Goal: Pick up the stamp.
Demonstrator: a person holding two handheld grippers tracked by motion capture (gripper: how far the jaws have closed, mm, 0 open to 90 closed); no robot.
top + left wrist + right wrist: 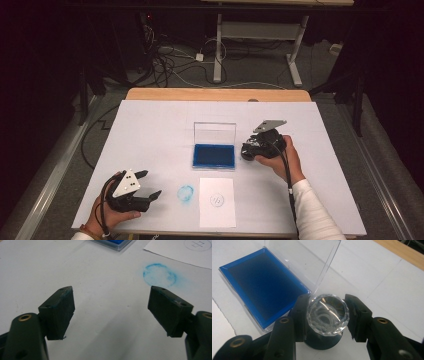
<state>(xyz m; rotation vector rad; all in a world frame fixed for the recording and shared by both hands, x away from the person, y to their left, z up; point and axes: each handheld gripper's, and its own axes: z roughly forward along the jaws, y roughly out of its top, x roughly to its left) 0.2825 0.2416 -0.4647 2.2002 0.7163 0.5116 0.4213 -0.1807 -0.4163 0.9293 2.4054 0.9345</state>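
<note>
Clamping a crystal-topped stamp [327, 315], right gripper [327, 317] beside open ink pad [262, 287] (lid upright), left gripper [111, 312] jaws apart.

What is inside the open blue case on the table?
The case holds a dark blue ink pad, bare on top. Its clear lid stands open behind. What lies under the pad is hidden.

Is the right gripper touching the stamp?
Touching. In the right gripper view both jaws of the right gripper press against the sides of the stamp's faceted clear knob, no gap showing; its dark base stands beside the ink pad.
</note>
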